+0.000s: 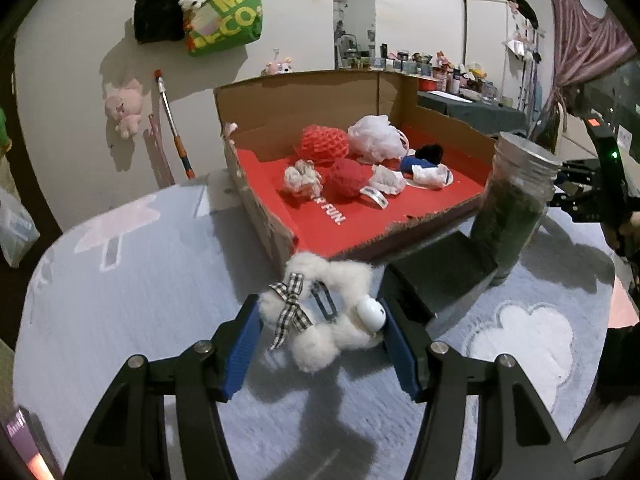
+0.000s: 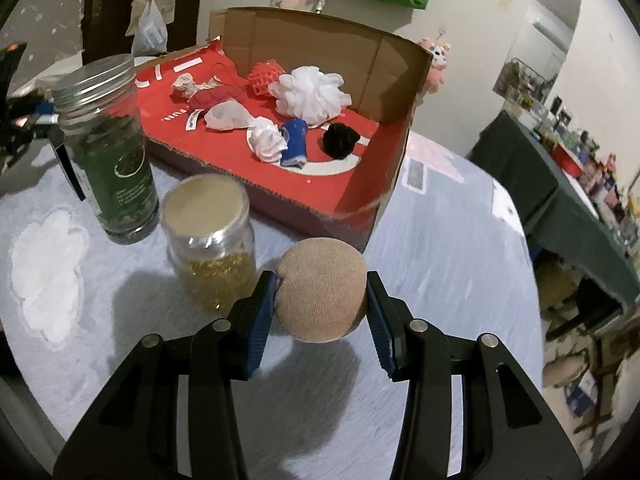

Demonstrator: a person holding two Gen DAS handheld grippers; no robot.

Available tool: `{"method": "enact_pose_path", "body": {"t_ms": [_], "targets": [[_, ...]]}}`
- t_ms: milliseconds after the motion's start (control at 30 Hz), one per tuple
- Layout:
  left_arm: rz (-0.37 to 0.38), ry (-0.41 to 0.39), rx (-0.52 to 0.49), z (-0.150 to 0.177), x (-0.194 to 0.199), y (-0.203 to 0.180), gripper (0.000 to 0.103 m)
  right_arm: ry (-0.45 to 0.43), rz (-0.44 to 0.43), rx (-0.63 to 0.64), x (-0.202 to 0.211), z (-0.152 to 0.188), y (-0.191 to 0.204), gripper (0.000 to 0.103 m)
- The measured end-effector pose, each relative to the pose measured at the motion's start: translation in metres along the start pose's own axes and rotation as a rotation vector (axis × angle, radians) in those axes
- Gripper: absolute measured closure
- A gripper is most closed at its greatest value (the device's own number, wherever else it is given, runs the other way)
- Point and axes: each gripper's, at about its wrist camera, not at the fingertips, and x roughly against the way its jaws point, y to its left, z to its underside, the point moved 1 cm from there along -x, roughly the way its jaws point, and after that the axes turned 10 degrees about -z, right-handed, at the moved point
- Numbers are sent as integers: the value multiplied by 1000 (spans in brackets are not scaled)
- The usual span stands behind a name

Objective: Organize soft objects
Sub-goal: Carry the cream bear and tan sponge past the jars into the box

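Note:
My left gripper (image 1: 320,316) is shut on a white fluffy plush toy (image 1: 320,312) with a checked ribbon, held above the pale blue table cover. My right gripper (image 2: 322,300) is shut on a tan fabric ball (image 2: 322,290), which fills the gap between the blue pads. Ahead of both stands an open cardboard box (image 1: 280,104) (image 2: 312,36) with a red floor. Inside it lie several soft things: a white mesh pouf (image 1: 374,136) (image 2: 310,94), a red net ball (image 1: 322,146), a red cloth (image 1: 346,178), white crumpled cloths, a blue roll (image 2: 294,142) and a black pompom (image 2: 340,140).
A tall jar of dark green contents (image 1: 514,204) (image 2: 108,148) and a shorter jar of yellow beads (image 2: 212,240) stand in front of the box. A black box (image 1: 436,272) lies by the tall jar. Bags hang on the wall (image 1: 224,8). A cluttered dark table (image 2: 560,160) is at right.

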Motion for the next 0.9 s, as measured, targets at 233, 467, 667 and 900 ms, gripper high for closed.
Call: {"method": "enact_pose_path", "body": {"t_ms": [233, 467, 667, 900], "targets": [[11, -13, -44, -26, -3, 2, 41, -2, -15, 45, 2, -20, -9, 61], [54, 23, -36, -54, -21, -5, 41, 5, -26, 95, -1, -43, -11, 59], [99, 108, 5, -79, -46, -16, 41, 29, -110, 80, -13, -70, -13, 59], [81, 228, -9, -95, -79, -36, 41, 167, -208, -32, -55, -94, -25, 59]]}}
